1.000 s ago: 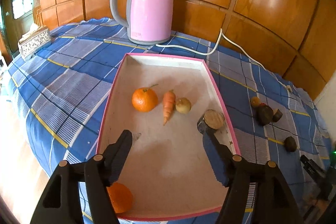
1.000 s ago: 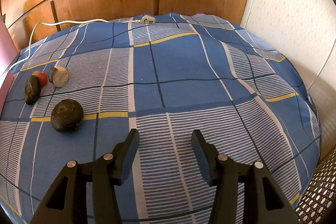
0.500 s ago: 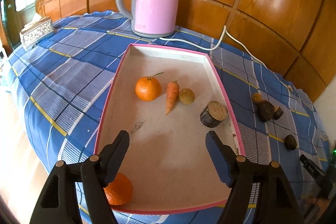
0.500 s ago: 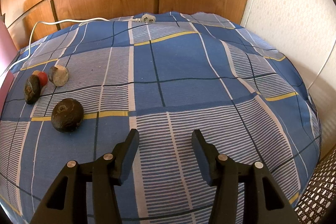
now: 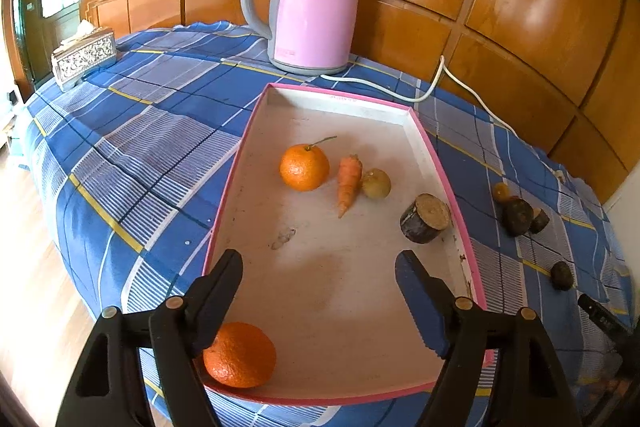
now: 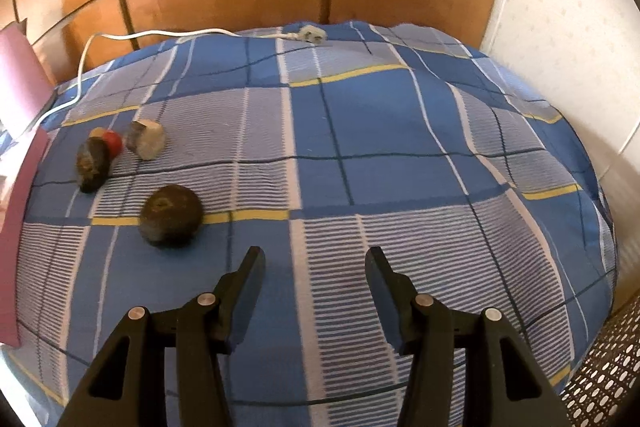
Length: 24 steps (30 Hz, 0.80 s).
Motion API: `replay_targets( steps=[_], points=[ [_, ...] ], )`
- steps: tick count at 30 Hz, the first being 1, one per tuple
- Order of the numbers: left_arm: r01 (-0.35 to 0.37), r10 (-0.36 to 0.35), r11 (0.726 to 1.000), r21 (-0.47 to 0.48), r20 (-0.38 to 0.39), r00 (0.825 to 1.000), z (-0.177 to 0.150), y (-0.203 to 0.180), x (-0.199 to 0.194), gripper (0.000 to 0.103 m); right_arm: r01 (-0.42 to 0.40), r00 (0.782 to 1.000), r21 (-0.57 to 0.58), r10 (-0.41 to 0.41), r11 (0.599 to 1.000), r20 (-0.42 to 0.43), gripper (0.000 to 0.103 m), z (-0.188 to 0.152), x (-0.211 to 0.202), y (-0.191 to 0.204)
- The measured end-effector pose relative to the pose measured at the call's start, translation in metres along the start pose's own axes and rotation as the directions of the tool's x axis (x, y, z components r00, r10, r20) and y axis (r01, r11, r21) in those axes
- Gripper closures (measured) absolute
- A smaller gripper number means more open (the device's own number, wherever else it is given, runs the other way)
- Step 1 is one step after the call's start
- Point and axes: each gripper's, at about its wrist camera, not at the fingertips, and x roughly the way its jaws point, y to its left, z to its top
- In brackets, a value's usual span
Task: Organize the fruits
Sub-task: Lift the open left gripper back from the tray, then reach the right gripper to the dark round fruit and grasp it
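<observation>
Left claw [image 5: 318,273] opening, empty, above tray [image 5: 434,157]; fruit chunk [image 5: 425,218] released inside. Right claw [image 6: 314,273] apart, empty.

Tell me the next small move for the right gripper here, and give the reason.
Probably shift the right gripper left and forward to straddle the dark round fruit. Its jaws stand open and empty over bare cloth, and that fruit is the nearest piece still outside the pink-rimmed tray. The left gripper, jaws opening with nothing between them, hangs over the tray.
</observation>
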Motion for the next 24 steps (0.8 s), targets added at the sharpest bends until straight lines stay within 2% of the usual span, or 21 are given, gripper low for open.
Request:
replay_targets(
  steps=[11,20,24],
  points=[
    [0.005,-0.005,1.0,0.02,-0.002,1.0,-0.007,-0.006,0.001,0.019,-0.113,0.993,-0.031,0.113,0.993,0.012,0.05,0.013,-0.015,0.021],
    [0.008,-0.008,1.0,0.012,0.003,1.0,-0.005,-0.005,0.0,0.017,-0.252,0.967,-0.129,0.255,0.959,0.013,0.05,0.028,-0.024,0.066],
    [0.008,-0.008,1.0,0.005,0.001,1.0,-0.005,-0.003,0.001,0.016,-0.272,0.96,-0.176,0.28,0.946,0.019,0.05,0.033,-0.026,0.086]
  ],
)
